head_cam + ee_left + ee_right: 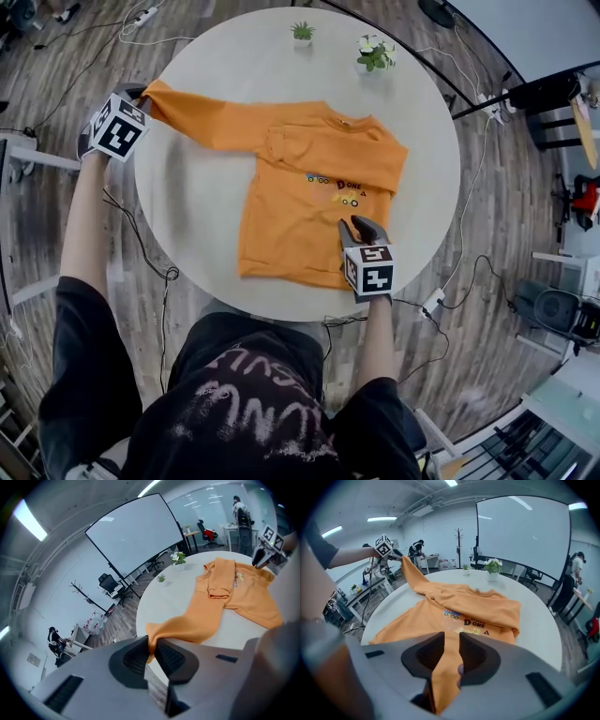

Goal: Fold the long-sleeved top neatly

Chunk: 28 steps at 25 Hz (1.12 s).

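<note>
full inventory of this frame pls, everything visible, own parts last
table: 1, off-white, round, centre
top: 1, orange, on table, one sleeve folded over chest, other stretched out
green plant: 1, small, table's far edge
flowering plant: 1, white blooms, beside the green one
screen: 1, white, beyond the table
cables: several, on floor around table
left gripper: 1, grey, jaws shut on the stretched sleeve's cuff
right gripper: 1, grey, jaws shut on top's fabric near hem

Hidden areas
I lose the sleeve end (157, 632) inside the left gripper (151, 654); the other sleeve (356, 155) part-covers the chest print (339, 190).
</note>
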Tool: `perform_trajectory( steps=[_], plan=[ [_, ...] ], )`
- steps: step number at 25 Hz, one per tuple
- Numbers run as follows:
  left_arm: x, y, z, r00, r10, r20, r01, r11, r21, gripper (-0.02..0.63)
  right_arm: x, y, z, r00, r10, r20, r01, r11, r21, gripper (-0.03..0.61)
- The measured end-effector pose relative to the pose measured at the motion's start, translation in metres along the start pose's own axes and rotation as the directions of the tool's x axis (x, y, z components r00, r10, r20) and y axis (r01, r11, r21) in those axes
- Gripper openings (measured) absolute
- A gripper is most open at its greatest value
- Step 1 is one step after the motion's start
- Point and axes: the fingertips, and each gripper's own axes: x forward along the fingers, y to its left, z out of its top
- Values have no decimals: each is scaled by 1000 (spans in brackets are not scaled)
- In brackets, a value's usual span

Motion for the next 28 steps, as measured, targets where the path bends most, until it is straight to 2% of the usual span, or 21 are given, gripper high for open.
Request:
perform_trajectory(
  steps=[7,10,13,17,21,24,26,28],
  plan=[
    [-47,-55,117,995,94,41,-96,994,43,41,-31,-74,-30,997,60,38,-60,998,2,106],
    [-62,-88,173,990,131,61,-135,988,77,41,-48,-109,-41,995,77,62,-78,997,12,104],
    [-66,-132,234,986,134,104,-145,984,108,41,-63,-144,-54,994,84,74,-86,996,23,104],
    [-57,-201,300,982,104,158,-132,975,179,41,-78,-176,-76,994,84,72,-88,995,44,104],
    [-36,-277,342,983,40,177,-89,957,275,41,-87,-201,-97,995,80,54,-84,994,67,104],
    [-17,-331,360,984,2,179,-69,928,366,46,-92,-216,-108,996,73,44,-76,994,82,104],
    [-5,-364,365,983,-31,181,-45,916,398,60,-93,-223,-115,997,71,43,-75,993,89,104],
    [6,-394,364,983,-80,168,5,913,408,113,-92,-227,-120,996,74,43,-78,993,94,104]
  ],
)
